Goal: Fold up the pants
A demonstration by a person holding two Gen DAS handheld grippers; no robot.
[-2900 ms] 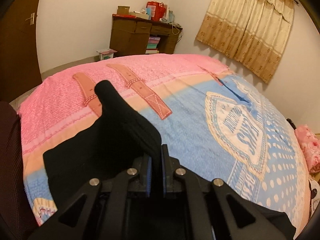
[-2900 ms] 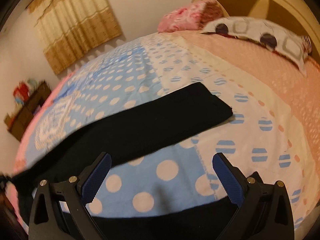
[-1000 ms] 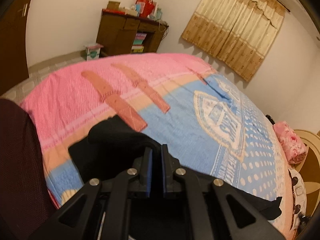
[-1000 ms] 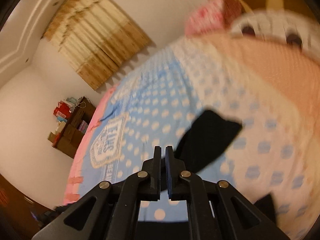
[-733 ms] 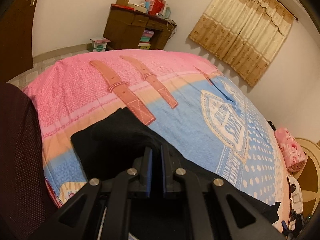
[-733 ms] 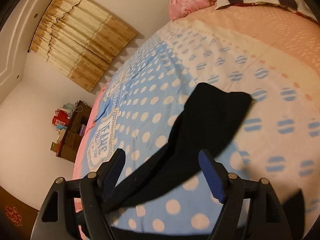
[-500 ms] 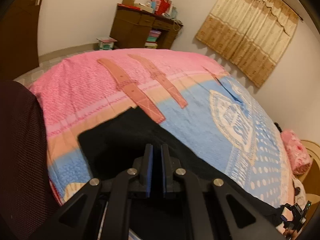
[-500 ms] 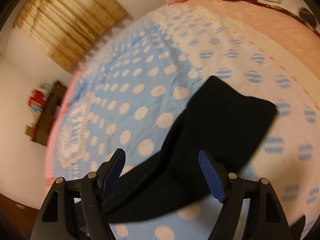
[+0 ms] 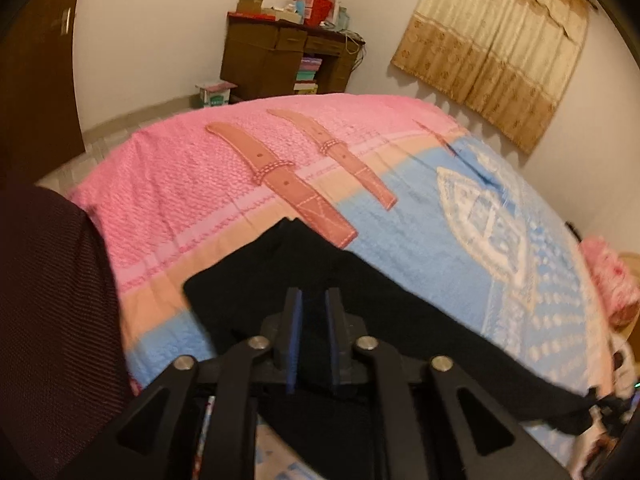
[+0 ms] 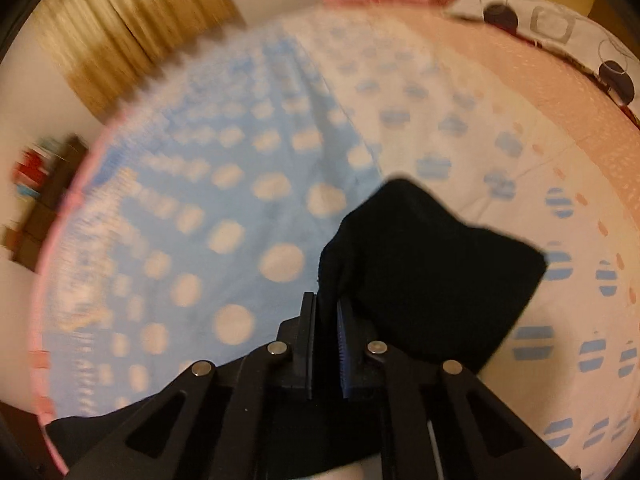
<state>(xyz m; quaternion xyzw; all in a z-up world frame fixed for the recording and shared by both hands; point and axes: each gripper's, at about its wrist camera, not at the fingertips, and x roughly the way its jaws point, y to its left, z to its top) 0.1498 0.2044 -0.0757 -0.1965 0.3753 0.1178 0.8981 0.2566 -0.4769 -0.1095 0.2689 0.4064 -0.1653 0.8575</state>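
The soft, limp black fabric pants [image 9: 400, 320] lay stretched across the pink-and-blue patterned bedspread [image 9: 420, 220], each end pinched by the left gripper [image 9: 313, 308] and right gripper [image 10: 327, 312], and looked light, best held at edges.

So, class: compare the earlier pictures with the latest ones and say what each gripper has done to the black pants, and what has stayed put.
The right gripper, open over the leg end half a second ago, has shut on the black fabric pants, bunching that end up. The left gripper stays clamped on the waist end, which has sunk from a raised peak to lie flatter. The pink and blue patterned bedspread has not shifted.
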